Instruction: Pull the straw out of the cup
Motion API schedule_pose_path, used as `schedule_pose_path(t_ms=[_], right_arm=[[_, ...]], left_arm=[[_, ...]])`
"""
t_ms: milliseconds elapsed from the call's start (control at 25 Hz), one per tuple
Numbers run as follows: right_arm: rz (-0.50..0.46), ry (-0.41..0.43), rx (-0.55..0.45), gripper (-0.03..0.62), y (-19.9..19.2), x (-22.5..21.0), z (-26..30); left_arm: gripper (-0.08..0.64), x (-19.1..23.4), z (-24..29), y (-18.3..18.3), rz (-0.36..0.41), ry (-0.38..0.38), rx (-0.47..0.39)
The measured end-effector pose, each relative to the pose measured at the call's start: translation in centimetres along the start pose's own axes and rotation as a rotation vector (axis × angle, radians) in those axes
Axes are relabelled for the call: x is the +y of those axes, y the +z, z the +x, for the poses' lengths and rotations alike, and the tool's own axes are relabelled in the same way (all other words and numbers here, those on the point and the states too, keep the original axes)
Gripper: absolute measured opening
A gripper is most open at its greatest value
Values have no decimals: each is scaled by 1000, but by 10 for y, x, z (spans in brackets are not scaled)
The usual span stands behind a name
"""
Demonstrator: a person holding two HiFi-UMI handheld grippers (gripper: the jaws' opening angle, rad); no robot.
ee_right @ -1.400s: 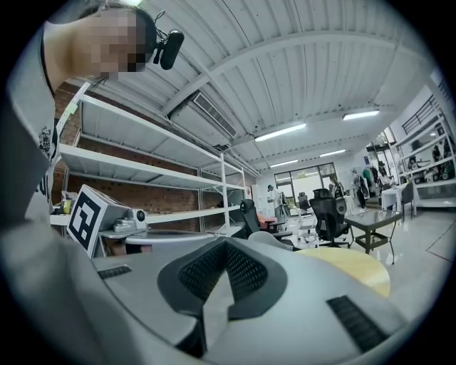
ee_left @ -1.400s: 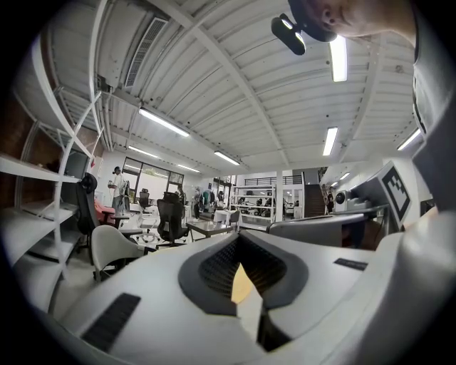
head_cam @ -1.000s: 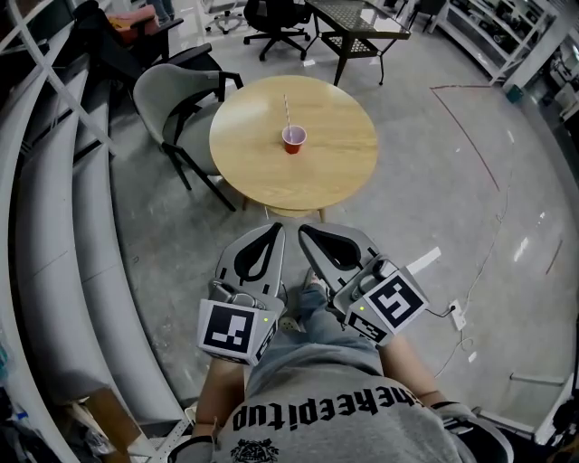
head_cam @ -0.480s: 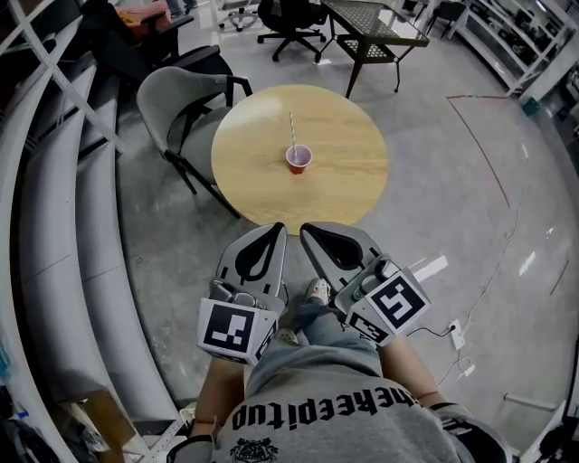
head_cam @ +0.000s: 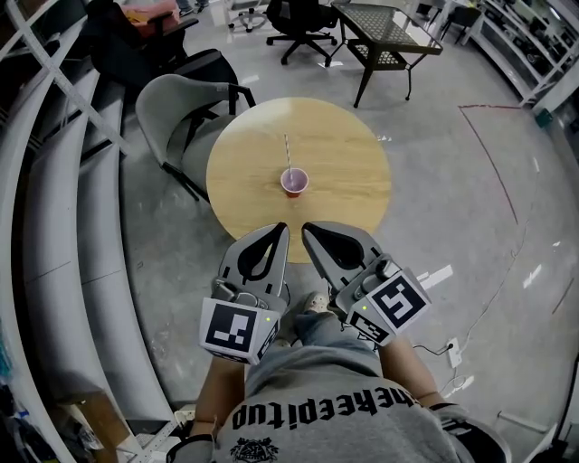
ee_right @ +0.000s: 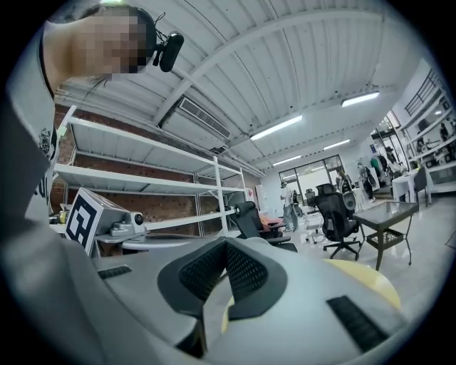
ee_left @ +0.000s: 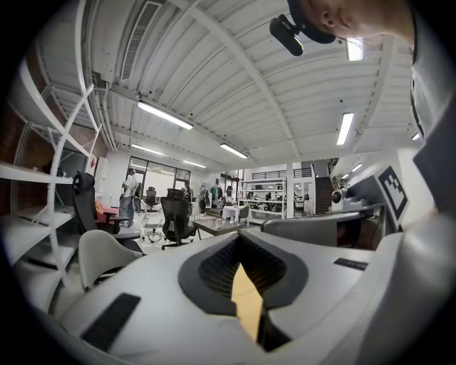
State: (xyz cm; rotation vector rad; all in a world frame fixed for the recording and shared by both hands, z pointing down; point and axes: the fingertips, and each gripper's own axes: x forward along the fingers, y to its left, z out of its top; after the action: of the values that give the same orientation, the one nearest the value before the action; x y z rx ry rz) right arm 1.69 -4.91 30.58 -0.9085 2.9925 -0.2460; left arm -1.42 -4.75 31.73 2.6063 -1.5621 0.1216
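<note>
A red cup (head_cam: pixel 294 182) stands upright near the middle of a round wooden table (head_cam: pixel 344 149), with a striped straw (head_cam: pixel 288 152) leaning out of it toward the far side. My left gripper (head_cam: pixel 278 227) and right gripper (head_cam: pixel 306 228) are held side by side close to my body, short of the table's near edge. Both are shut with nothing between their jaws. In the left gripper view the left gripper (ee_left: pixel 239 247) shows only a sliver of tabletop through its jaws. The right gripper (ee_right: pixel 226 244) has the table (ee_right: pixel 360 274) just beyond it. Neither gripper view shows the cup.
A grey chair (head_cam: pixel 176 108) stands at the table's left. A black office chair (head_cam: pixel 303 18) and a black mesh side table (head_cam: pixel 384 36) are farther back. White shelving (head_cam: pixel 54 226) runs along the left. A cable and socket (head_cam: pixel 450 348) lie on the concrete floor at right.
The table and cup have slid lower and nearer in the head view, as I have moved toward them. Both grippers keep the same shut pose in front of my body.
</note>
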Motion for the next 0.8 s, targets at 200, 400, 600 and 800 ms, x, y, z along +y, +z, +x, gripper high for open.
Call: schedule_pose_path(t_ms=[200, 400, 600, 800], right_arm=[[4, 25, 2, 12, 4, -30, 6], [7, 54, 3, 12, 5, -53, 10], [21, 80, 1, 12, 5, -66, 11], [29, 88, 1, 12, 1, -67, 18]], left_arm=[[40, 2, 31, 3, 8, 22, 5], [40, 4, 57, 10, 16, 44, -34], [40, 2, 69, 11, 18, 69, -29], [40, 10, 69, 5, 19, 83, -15]])
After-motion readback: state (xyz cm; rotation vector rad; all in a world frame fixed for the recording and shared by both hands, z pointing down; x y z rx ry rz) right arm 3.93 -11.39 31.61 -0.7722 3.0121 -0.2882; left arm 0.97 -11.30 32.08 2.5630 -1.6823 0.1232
